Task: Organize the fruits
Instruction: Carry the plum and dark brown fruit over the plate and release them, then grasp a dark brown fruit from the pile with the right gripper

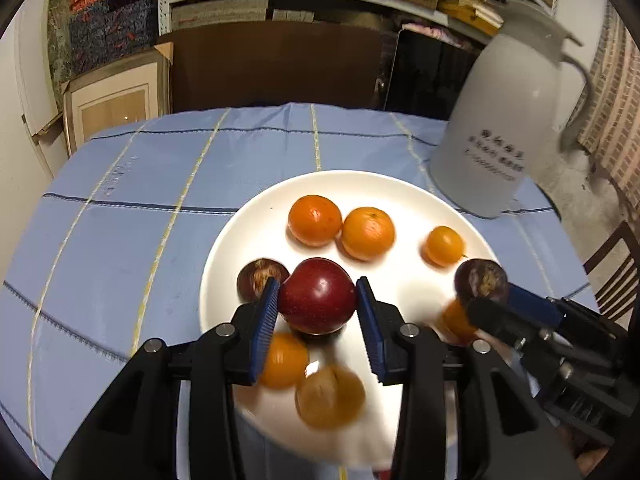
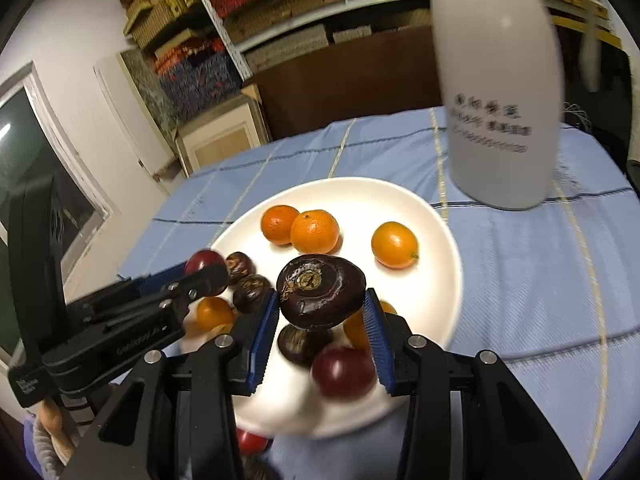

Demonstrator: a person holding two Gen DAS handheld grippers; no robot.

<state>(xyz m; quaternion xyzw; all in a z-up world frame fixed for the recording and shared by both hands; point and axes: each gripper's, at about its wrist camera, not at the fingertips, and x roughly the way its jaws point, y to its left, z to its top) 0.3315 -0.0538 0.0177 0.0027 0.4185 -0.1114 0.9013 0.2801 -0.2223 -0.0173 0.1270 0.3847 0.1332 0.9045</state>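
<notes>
My left gripper [image 1: 318,300] is shut on a dark red plum [image 1: 318,294] held just above the white plate [image 1: 256,232]. Over the same plate [image 2: 432,288], my right gripper [image 2: 322,306] is shut on a dark brown water chestnut [image 2: 320,290]. Two oranges [image 1: 315,220] [image 1: 368,233] and a small kumquat [image 1: 444,246] lie at the plate's far side. More chestnuts [image 2: 251,292], kumquats [image 1: 284,360] and another red plum [image 2: 343,372] lie under the grippers, blurred. In the left wrist view the right gripper [image 1: 486,292] shows at the right with its chestnut [image 1: 480,282].
A white thermos jug [image 1: 500,120] stands on the blue checked tablecloth [image 1: 120,216] right behind the plate. A dark chair [image 1: 612,272] is at the table's right edge. Shelves with boxes fill the back wall. A red fruit [image 2: 252,442] lies off the plate's near edge.
</notes>
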